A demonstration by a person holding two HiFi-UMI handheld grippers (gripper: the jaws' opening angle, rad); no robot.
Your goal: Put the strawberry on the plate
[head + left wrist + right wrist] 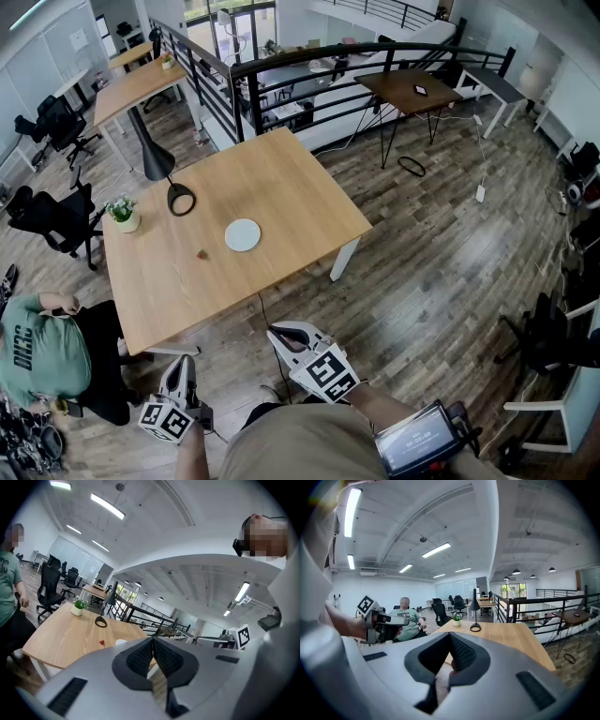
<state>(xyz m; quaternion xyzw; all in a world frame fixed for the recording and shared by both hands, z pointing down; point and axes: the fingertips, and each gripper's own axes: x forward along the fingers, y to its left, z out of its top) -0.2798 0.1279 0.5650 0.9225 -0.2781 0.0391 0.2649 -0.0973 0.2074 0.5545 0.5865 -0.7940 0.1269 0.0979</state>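
Head view: one strawberry [201, 253] near one plate [243, 234]; two grippers, left gripper [183, 362] and right gripper [280, 331], jaws closed, empty.

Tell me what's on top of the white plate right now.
Nothing shows on the plate; its top is bare. The strawberry lies apart from it on the table. The patch of table under the plate is covered and cannot be seen.

small red strawberry [201, 253] lies on the wooden table [281, 187], just left of the round white plate [243, 234].
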